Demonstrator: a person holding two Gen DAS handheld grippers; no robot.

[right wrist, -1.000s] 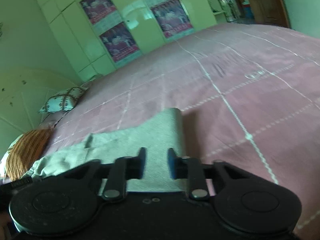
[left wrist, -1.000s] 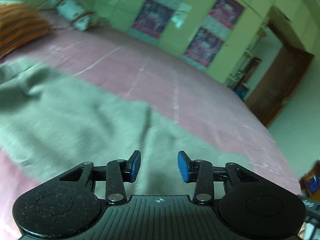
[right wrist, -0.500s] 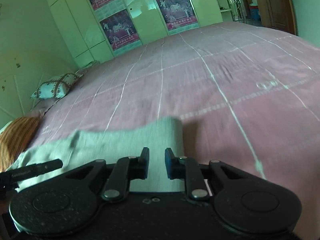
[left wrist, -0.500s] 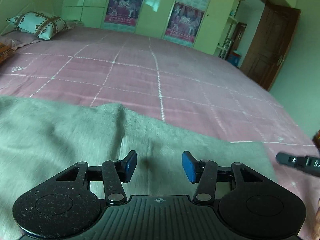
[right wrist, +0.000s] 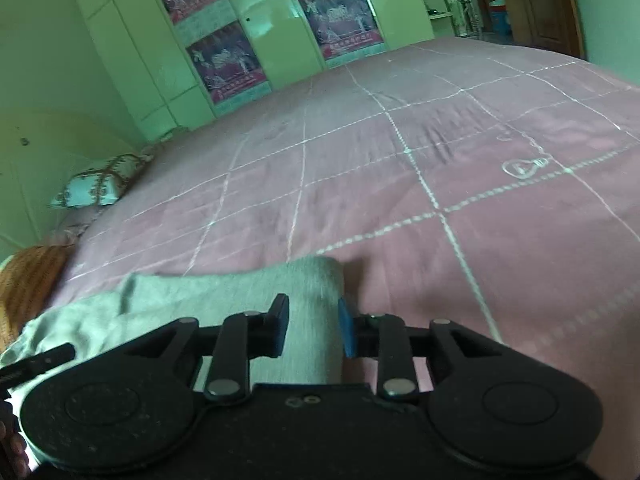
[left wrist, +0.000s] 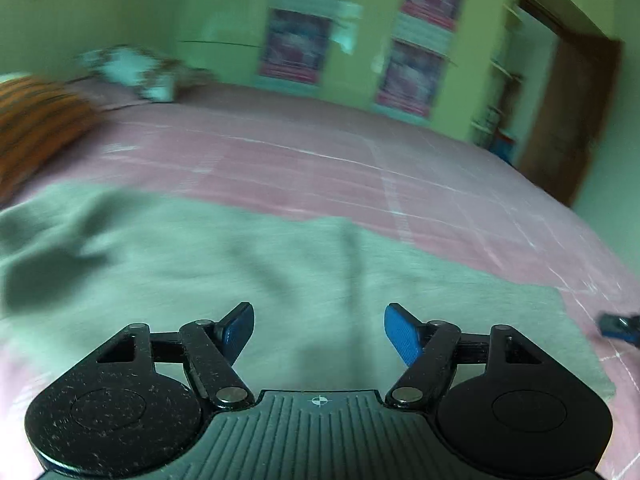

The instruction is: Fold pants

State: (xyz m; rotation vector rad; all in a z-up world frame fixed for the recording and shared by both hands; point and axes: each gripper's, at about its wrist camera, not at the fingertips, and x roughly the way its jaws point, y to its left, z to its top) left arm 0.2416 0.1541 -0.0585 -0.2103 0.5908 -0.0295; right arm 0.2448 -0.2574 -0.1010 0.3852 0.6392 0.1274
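Observation:
Grey pants [left wrist: 240, 264] lie spread on a pink bed cover [left wrist: 360, 168]. My left gripper [left wrist: 319, 334] is open and empty, hovering over the middle of the cloth. In the right wrist view the pants [right wrist: 168, 300] stretch off to the left. My right gripper [right wrist: 313, 330] is open, its jaws standing on either side of the pants' leg end, which passes between the fingers. The right gripper's tip shows in the left wrist view [left wrist: 618, 325] at the cloth's right edge. The left gripper's tip shows in the right wrist view [right wrist: 36, 362].
A patterned pillow [right wrist: 94, 186] and an orange striped cushion [left wrist: 36, 128] lie at the bed's head. Green wardrobes with posters [right wrist: 224, 64] stand behind the bed. A brown door [left wrist: 572, 120] is at the far right.
My left gripper has opened wider and swung back left over the pants. My right gripper's jaws have spread a little around the leg end.

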